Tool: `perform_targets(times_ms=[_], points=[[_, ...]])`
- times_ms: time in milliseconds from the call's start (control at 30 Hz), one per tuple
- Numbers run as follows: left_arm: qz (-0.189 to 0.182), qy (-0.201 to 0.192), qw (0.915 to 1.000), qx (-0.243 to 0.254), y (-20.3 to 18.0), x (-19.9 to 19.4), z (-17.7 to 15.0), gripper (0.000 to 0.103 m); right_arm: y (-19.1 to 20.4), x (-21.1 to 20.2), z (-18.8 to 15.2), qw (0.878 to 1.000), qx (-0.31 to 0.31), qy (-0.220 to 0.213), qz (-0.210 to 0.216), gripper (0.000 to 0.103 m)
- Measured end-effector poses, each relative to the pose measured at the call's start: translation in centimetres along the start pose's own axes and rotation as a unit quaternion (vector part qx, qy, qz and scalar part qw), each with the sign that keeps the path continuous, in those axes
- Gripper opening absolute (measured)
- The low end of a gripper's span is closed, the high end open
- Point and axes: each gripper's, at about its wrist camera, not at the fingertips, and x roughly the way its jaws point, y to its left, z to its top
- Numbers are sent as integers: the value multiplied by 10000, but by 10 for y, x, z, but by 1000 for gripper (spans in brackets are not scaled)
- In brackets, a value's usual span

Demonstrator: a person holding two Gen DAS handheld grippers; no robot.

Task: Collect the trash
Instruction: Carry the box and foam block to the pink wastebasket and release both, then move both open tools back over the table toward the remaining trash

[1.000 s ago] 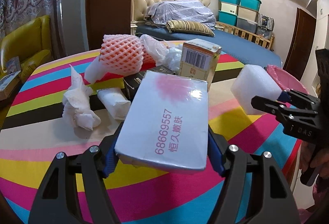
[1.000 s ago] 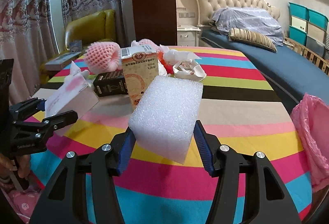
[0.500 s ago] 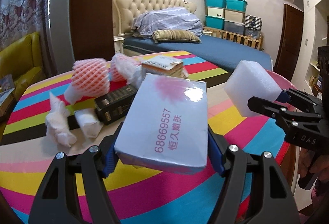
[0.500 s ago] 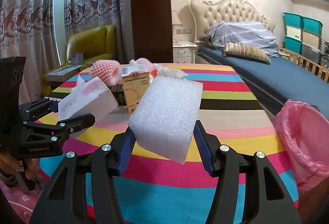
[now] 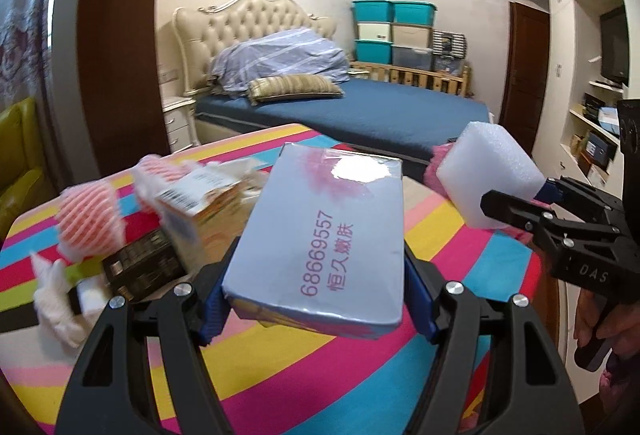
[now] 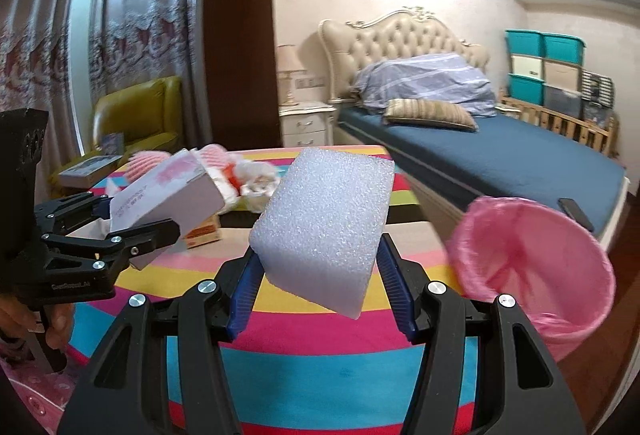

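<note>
Left wrist view: the left gripper (image 5: 320, 275) clamps a pale blue-grey carton (image 5: 324, 235) printed with pink digits and characters; its blue pads (image 5: 214, 309) press on both long sides, and the carton is held clear above the striped tablecloth (image 5: 280, 375). To its left, on the cloth, lie a pink foam fruit net (image 5: 90, 215), an orange-and-white box (image 5: 200, 207), a dark box (image 5: 140, 267) and crumpled white tissue (image 5: 56, 295), all blurred. At right the right gripper (image 5: 516, 213) enters the picture, with a white foam block (image 5: 488, 175) between its fingers; a hand (image 5: 600, 319) grasps its handle.

Right wrist view: the right gripper (image 6: 318, 289) is closed on the white foam block (image 6: 324, 231), blue pads (image 6: 244, 291) against its two sides, the block tilted and raised above the tablecloth (image 6: 320, 363). A bin lined with a pink bag (image 6: 536, 259) stands just beyond the table's right edge, its mouth open and tipped toward the camera. At left the left gripper (image 6: 132, 223) carries the carton (image 6: 168, 195) over the table. Remaining litter (image 6: 248, 183) sits at the far side of the table, well apart from the bin.
</note>
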Motion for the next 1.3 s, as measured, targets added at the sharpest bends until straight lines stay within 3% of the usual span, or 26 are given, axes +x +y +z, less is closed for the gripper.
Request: perform_targets(times_ms=[367,633,1033,1133,1200,1300], points=[[-778,106,9968,176,-53,51,33,69,-88,-26,-10,9960,403,-139,-785,54],[-1519,206,9878,273,-105,110,72,69,-151,-32,-19,9900,633,-101,-1258,54],[-2031,432,9774,388,-177,191,106,70,-213,-14,-29,9855,849,-57,-1465,55],[-2191,520,9737,358,-191,212,110,75,-227,-7,-36,9854,896,-132,-1445,59],[-2132,550,9750,285,-195,222,112,88,-238,-6,-42,9832,1066,-195,-1467,82],[-2040,547,9774,56,-186,218,114,94,-241,-17,-50,9802,1271,-288,-1493,82]])
